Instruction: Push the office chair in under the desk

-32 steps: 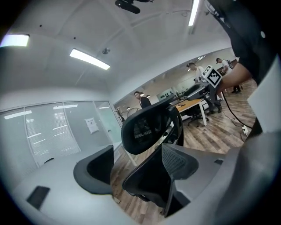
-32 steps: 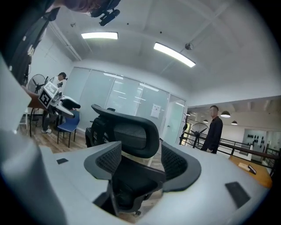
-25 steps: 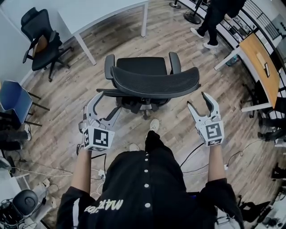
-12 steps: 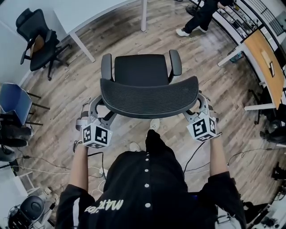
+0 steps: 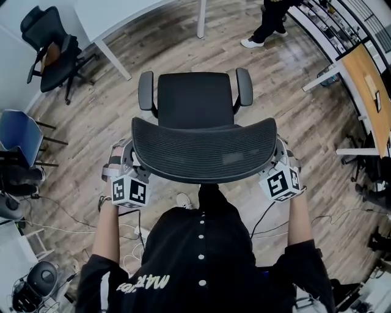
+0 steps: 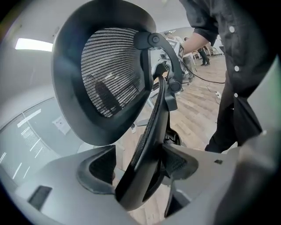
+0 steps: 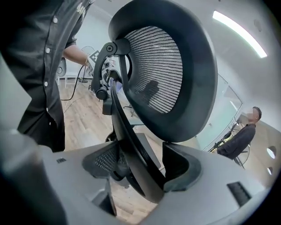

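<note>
The black mesh office chair (image 5: 204,150) stands right in front of me, its seat (image 5: 195,101) facing the white desk (image 5: 116,15) at the top of the head view. My left gripper (image 5: 126,164) straddles the backrest's left edge, and the dark rim (image 6: 145,149) runs between its wide jaws, leaning on the inner one. My right gripper (image 5: 282,160) straddles the right edge. Its jaws are opening, with the rim (image 7: 136,145) standing between them. The mesh backrest (image 7: 171,74) fills both gripper views.
A second black chair (image 5: 52,52) and a blue chair (image 5: 18,134) stand at the left. White desk legs (image 5: 113,60) flank the gap ahead. A person's legs (image 5: 269,24) show at the top right, beside a wood-topped desk (image 5: 366,79). Cables (image 5: 49,226) trail on the floor.
Both grippers have moved forward from free air behind the chair onto the two side edges of the backrest. The chair now sits closer below me.
</note>
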`<state>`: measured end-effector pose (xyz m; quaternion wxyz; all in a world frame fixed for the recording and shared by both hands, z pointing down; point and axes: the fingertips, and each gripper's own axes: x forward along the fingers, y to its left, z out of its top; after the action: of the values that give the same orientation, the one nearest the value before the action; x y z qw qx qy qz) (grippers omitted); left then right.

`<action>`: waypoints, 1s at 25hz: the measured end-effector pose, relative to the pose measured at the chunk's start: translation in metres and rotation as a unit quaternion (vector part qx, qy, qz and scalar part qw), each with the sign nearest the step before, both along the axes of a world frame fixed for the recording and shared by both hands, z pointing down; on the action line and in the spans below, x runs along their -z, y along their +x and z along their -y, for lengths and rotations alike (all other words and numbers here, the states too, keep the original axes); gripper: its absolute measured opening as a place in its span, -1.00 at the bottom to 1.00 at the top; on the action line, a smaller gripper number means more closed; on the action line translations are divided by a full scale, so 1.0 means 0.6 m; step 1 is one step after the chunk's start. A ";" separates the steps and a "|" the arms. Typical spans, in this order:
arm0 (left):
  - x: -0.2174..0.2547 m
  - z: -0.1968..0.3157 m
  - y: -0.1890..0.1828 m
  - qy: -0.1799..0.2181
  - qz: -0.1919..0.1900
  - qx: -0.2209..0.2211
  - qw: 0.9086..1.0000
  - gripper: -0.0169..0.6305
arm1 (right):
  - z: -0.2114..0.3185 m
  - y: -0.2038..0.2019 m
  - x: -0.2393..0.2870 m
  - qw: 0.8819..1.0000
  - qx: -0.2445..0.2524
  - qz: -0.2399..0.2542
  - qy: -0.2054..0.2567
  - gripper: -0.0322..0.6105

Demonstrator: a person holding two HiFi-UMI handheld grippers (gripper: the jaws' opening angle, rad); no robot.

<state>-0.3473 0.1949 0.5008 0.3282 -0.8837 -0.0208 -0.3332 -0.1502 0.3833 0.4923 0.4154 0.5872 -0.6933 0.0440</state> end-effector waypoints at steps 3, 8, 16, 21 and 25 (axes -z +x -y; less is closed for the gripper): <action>0.000 0.002 0.001 0.001 -0.001 0.000 1.000 0.11 | 0.002 0.003 0.000 1.000 0.002 0.003 -0.002 0.09; -0.002 0.013 0.009 -0.002 0.005 0.004 1.000 0.12 | 0.013 0.011 -0.001 1.000 0.005 0.005 -0.001 0.10; -0.006 0.051 0.038 -0.002 0.005 0.013 1.000 0.12 | 0.054 0.041 -0.005 1.000 0.011 0.003 0.001 0.09; -0.007 0.083 0.058 -0.004 0.004 0.013 1.000 0.12 | 0.085 0.061 -0.008 1.000 0.014 -0.001 0.002 0.09; -0.008 0.105 0.076 -0.005 0.006 0.018 1.000 0.12 | 0.108 0.081 -0.009 1.000 0.019 -0.003 0.006 0.09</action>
<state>-0.3017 0.1317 0.5057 0.3175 -0.8835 -0.0092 -0.3444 -0.1016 0.3183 0.4977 0.4144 0.5766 -0.7035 0.0304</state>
